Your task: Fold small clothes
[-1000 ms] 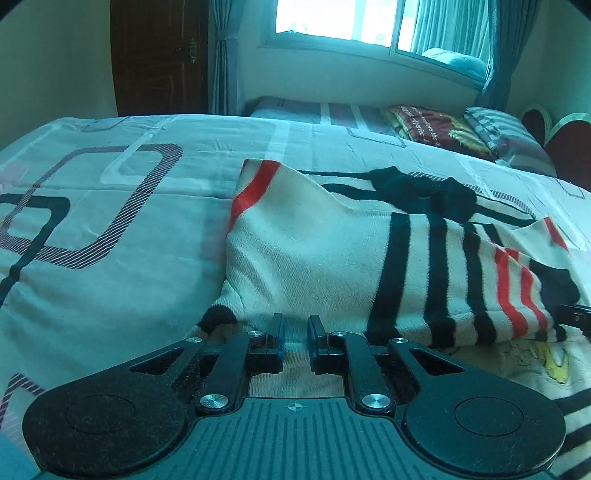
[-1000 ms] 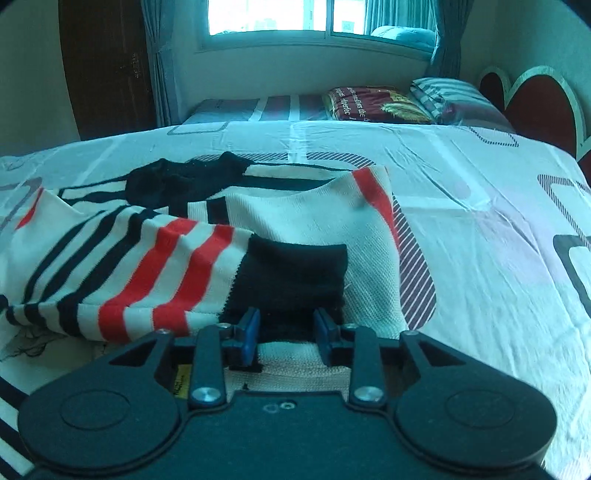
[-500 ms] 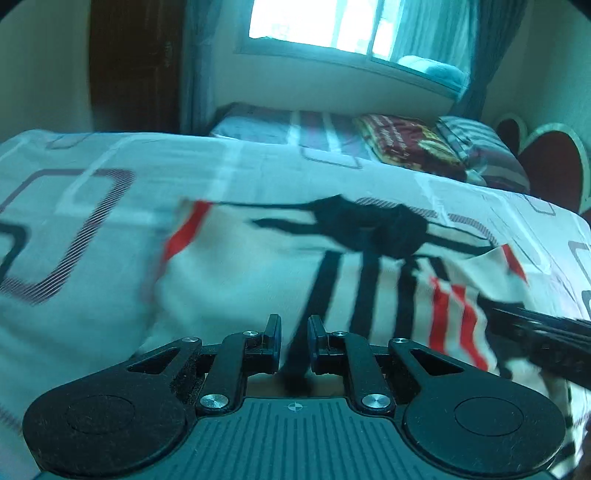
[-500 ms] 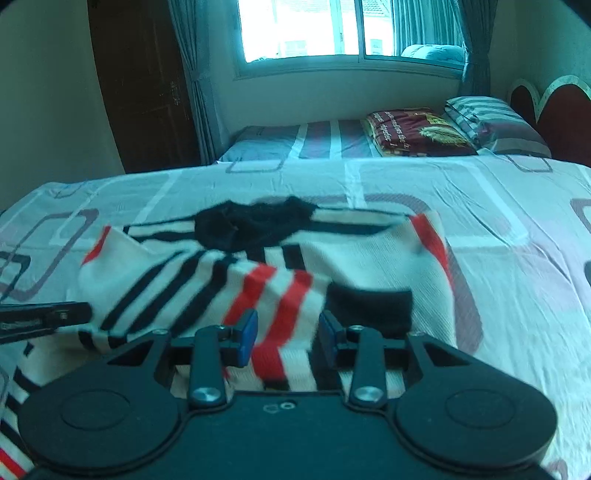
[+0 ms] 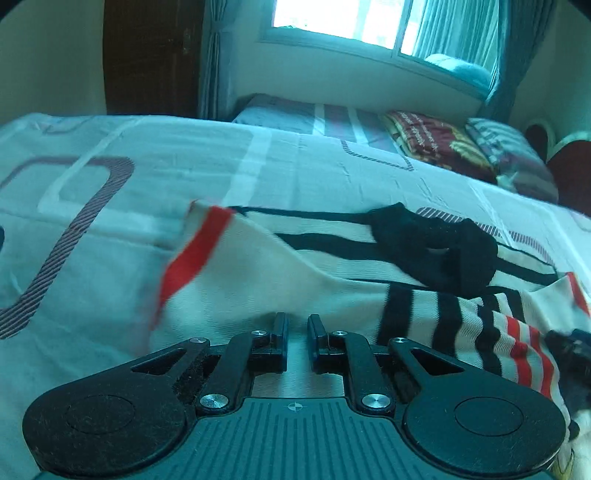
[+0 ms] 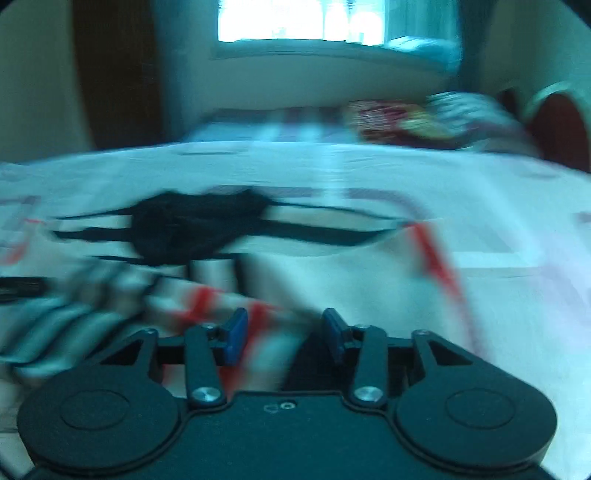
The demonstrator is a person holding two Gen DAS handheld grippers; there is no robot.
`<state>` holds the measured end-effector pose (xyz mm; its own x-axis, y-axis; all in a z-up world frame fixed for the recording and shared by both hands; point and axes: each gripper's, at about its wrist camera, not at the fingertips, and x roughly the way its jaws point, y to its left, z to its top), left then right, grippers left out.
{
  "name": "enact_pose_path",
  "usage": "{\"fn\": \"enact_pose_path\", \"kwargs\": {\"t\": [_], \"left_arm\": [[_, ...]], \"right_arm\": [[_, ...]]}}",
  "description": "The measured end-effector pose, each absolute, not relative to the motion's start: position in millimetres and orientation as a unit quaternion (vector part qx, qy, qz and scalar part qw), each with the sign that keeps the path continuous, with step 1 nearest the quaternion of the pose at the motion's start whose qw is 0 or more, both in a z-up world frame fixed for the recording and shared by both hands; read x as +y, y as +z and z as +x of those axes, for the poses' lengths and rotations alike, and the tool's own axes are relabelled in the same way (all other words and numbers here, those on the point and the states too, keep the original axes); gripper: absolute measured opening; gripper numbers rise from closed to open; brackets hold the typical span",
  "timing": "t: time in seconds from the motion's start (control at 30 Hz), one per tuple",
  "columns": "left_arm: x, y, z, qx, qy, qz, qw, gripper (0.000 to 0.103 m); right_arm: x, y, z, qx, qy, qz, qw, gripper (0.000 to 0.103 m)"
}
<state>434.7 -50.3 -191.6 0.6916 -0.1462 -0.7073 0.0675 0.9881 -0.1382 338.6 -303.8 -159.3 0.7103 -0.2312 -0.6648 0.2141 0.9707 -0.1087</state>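
Observation:
A small cream sweater (image 5: 280, 288) with black and red stripes and a black collar (image 5: 436, 247) lies on the bed, its sleeves folded inward. My left gripper (image 5: 297, 328) is shut on the sweater's near cream edge, the cloth running between its jaws. In the blurred right wrist view the sweater (image 6: 332, 269) spreads ahead, its collar (image 6: 192, 229) at the left. My right gripper (image 6: 284, 328) has its jaws apart over the striped sleeve (image 6: 207, 299), and the blur hides whether cloth is pinched. Its dark shape shows at the left view's right edge (image 5: 572, 350).
The bed sheet (image 5: 110, 206) is pale with rounded-square outlines. Pillows (image 5: 443, 147) lie at the far right by a dark red headboard (image 5: 569, 173). A window (image 5: 351, 18) with curtains and a dark wooden door (image 5: 151, 55) stand behind the bed.
Both grippers have risen and moved forward, lifting the sweater's near edge. The right gripper's jaws have widened and its view is now motion-blurred.

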Motion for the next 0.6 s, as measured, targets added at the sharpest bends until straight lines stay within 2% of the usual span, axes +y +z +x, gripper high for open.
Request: {"fn": "enact_pose_path", "kwargs": {"t": [0.03,0.17,0.33,0.47,0.6], "left_arm": [[-51,-191,433,0.387,-0.06,-0.035,0.92,0.013],[-53,-180,416,0.383,-0.041,-0.028,0.922,0.014],[-63,-168,370,0.373,-0.076,-0.023,0.925,0.014],[-71,-183,354,0.369,-0.067,0.004,0.927,0.014],[-70,-182,348,0.378,-0.059,0.012,0.924,0.015]], "right_arm": [[-315,-161,335,0.362,-0.118,0.015,0.925,0.042],[-302,-148,322,0.36,-0.109,-0.015,0.926,0.04],[-277,-127,286,0.342,-0.041,0.029,0.938,0.041],[-260,-147,279,0.379,-0.034,0.001,0.925,0.042],[-271,-149,273,0.38,-0.039,0.0,0.924,0.045]]}}
